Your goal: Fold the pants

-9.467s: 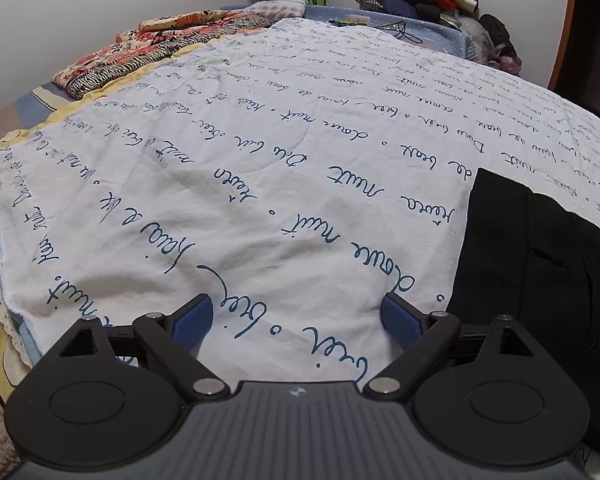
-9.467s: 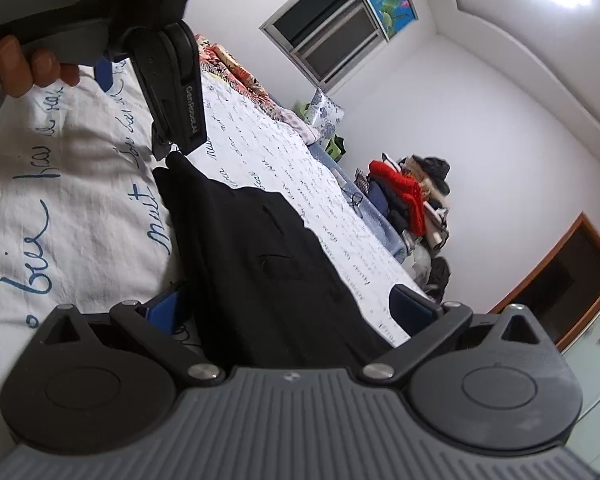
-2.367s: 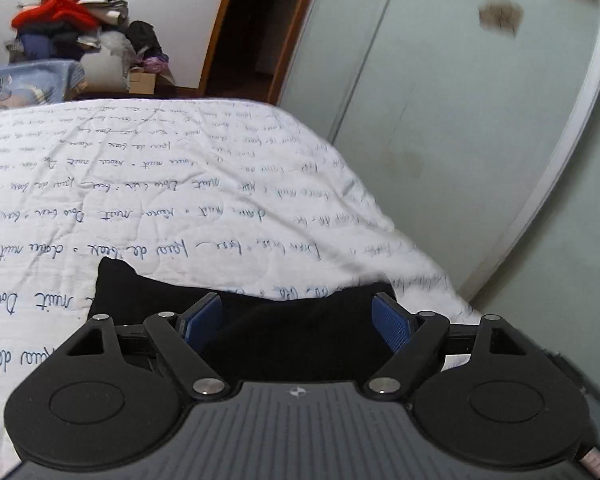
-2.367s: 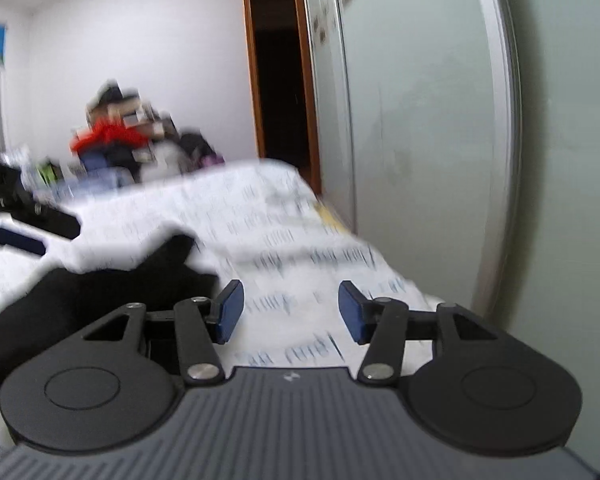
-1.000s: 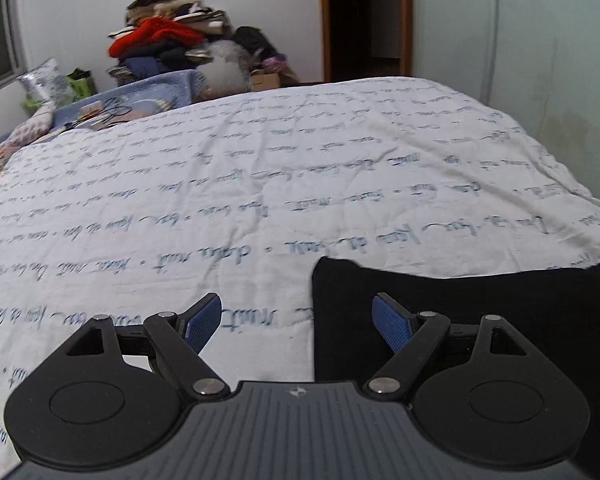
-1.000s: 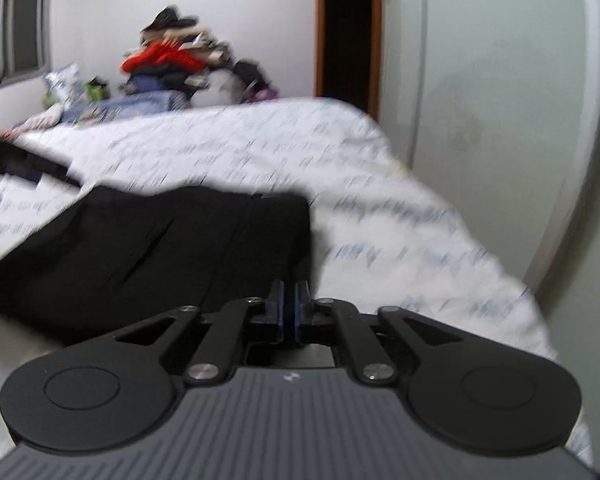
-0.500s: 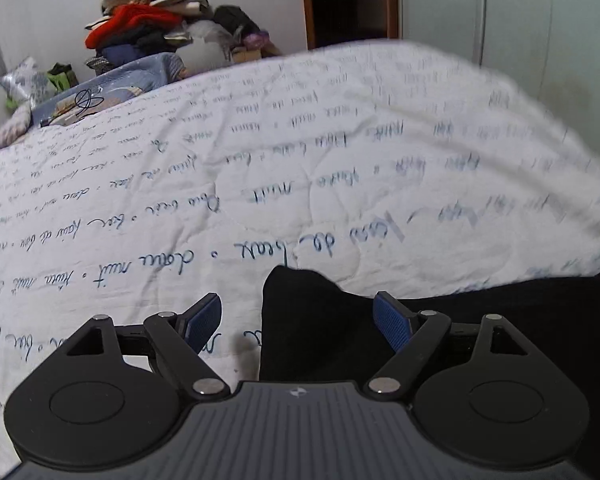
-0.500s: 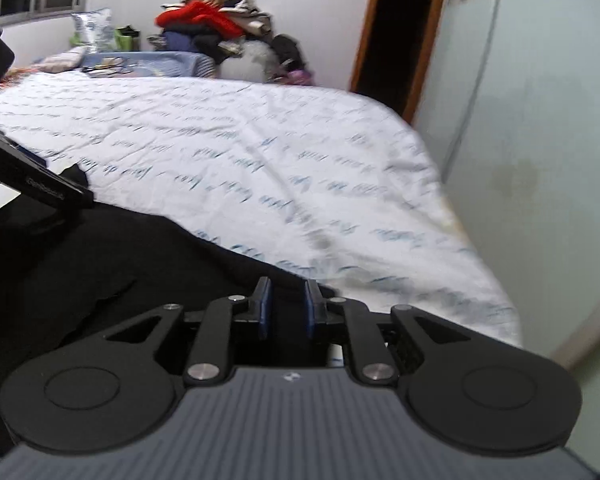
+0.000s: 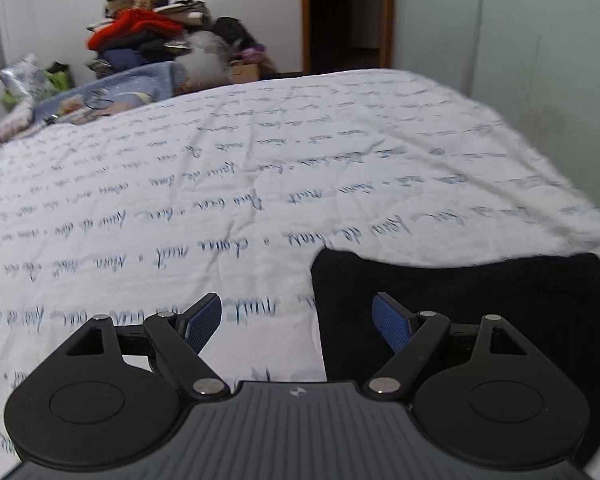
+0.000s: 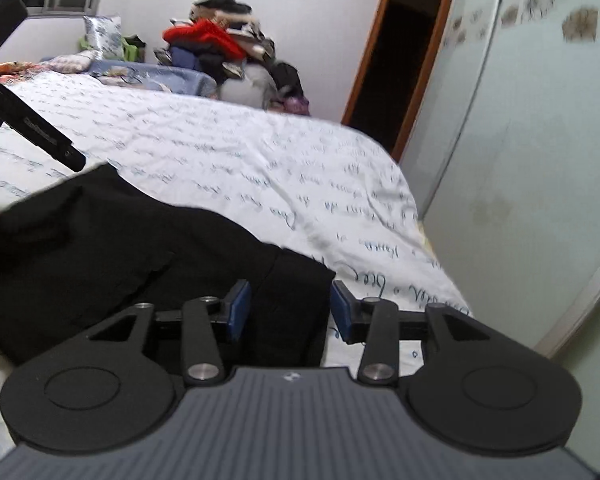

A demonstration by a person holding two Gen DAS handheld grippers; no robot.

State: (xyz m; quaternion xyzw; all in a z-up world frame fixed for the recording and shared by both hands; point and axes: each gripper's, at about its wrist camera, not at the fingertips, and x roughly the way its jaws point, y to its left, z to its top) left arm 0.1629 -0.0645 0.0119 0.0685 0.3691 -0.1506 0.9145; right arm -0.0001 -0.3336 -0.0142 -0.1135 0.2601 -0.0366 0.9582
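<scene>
Black pants half-folded on a script-printed bedspread, both tongs spread and holding nothing.

Left wrist view: left gripper [image 9: 297, 322] with blue pads wide apart, gripping nothing; pants [image 9: 460, 304] lying flat at 3 to 5 o'clock, their near corner just inside the right pad; bedspread [image 9: 220, 184] filling 9 to 1 o'clock; heap of clothes [image 9: 148, 36] at 11 o'clock. Right wrist view: right gripper [image 10: 288, 310] parted, straddling the pants' [image 10: 120, 248] right-hand edge without pinching; left tool's finger poking in at 9 o'clock. Likely risks: closing on one layer only, leaving the lower layer behind and skewing the fold; pinching bedspread along with cloth; lifting unevenly, so the loose rumpled top layer slides.
</scene>
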